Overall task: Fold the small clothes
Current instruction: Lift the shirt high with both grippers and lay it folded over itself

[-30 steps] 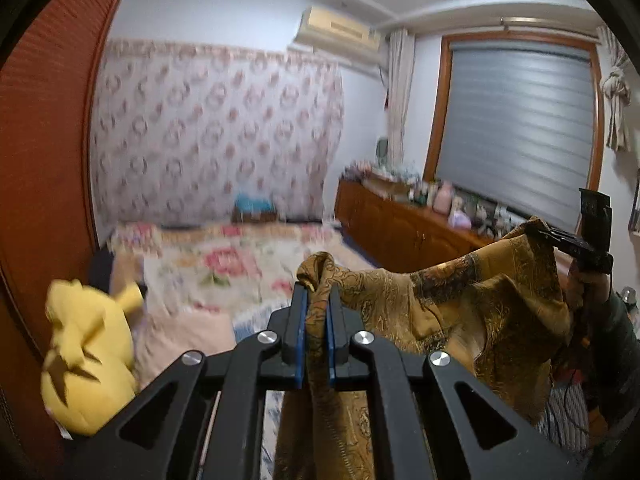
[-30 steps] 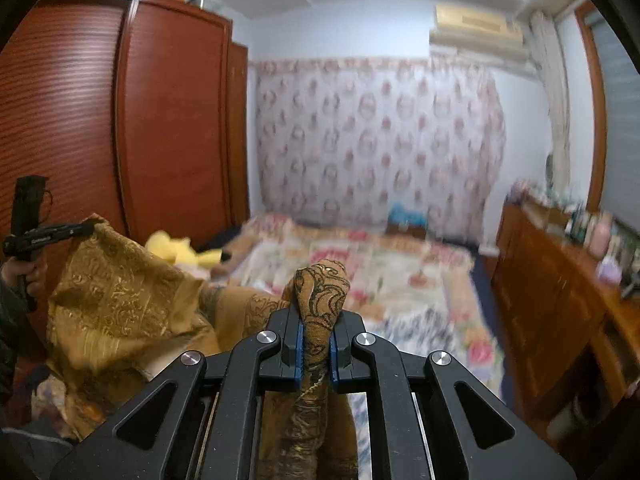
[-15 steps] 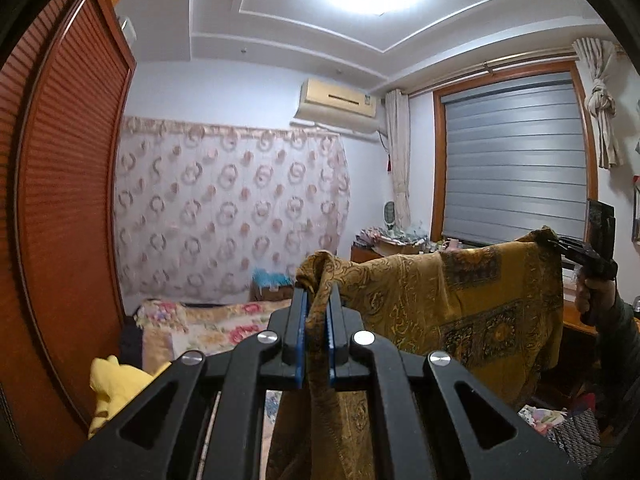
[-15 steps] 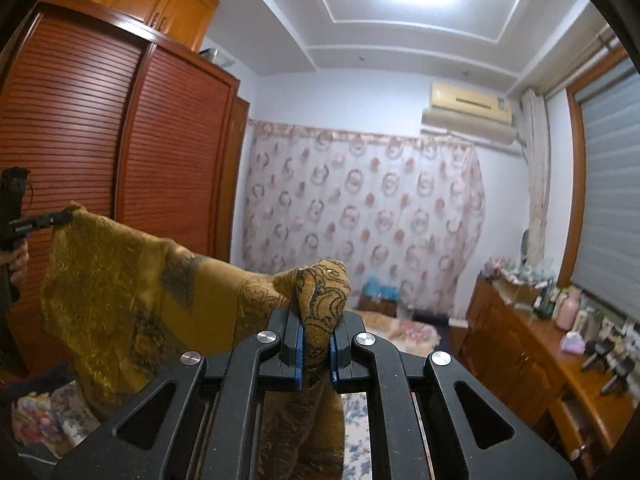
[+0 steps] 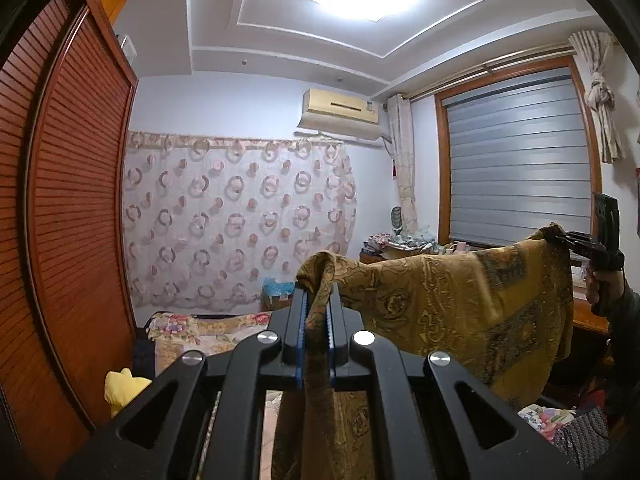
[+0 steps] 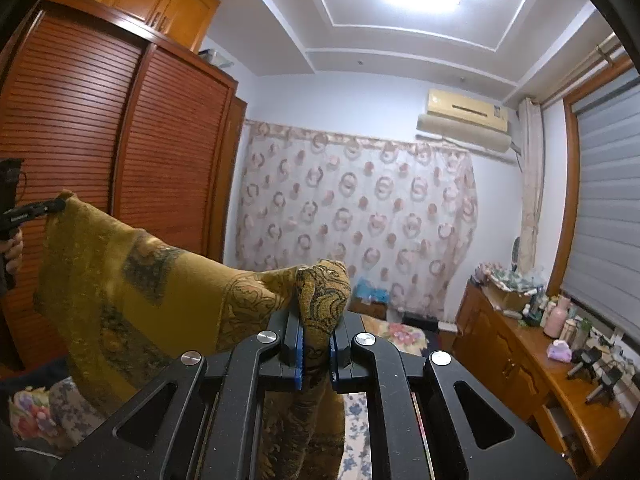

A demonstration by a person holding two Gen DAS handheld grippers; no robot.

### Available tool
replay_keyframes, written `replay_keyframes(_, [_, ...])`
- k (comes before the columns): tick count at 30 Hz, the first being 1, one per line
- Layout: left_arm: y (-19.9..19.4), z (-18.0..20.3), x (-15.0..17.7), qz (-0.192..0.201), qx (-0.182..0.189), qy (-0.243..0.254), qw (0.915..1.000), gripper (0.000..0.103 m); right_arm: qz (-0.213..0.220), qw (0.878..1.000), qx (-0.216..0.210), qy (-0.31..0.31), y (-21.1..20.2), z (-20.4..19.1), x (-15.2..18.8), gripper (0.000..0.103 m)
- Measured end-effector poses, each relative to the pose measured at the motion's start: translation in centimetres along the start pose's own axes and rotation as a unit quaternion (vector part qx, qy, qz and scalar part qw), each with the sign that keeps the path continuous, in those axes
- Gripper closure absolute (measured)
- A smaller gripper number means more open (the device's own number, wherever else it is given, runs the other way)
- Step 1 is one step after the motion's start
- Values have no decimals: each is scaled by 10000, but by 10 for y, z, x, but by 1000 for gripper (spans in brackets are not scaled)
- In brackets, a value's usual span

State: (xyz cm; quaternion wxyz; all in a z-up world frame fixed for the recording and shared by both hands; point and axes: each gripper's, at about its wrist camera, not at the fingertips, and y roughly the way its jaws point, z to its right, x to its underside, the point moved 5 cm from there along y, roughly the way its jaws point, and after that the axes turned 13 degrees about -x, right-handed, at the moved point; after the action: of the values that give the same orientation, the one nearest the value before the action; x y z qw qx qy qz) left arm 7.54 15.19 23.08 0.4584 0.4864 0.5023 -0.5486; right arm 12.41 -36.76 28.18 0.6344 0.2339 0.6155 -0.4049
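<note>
Grippers both clamped the mustard patterned cloth point(image 5: 460, 312): left gripper point(image 5: 318, 320) pinched one bunched corner, right gripper point(image 6: 318, 332) the other (each visible far off in the opposite view), the cloth stretched between them above the floral bed point(image 5: 208, 332), beyond it the ring-patterned curtain point(image 5: 236, 220)

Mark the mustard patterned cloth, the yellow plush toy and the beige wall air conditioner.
Mustard patterned cloth point(image 5: 460, 304): left wrist view, its spread middle panel.
Yellow plush toy point(image 5: 122, 390): left wrist view, visible top beside the wardrobe.
Beige wall air conditioner point(image 6: 466, 118): right wrist view, front casing.
</note>
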Motion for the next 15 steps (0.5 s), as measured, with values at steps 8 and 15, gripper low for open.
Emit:
replay_keyframes(8, [100, -12, 63, -761, -264, -11, 9967, 99, -770, 9966, -14, 287, 87, 39, 51, 97])
replay_keyframes(15, [197, -28, 149, -1600, -500, -179, 9857, 99, -1596, 9852, -67, 620, 200, 75, 149, 97])
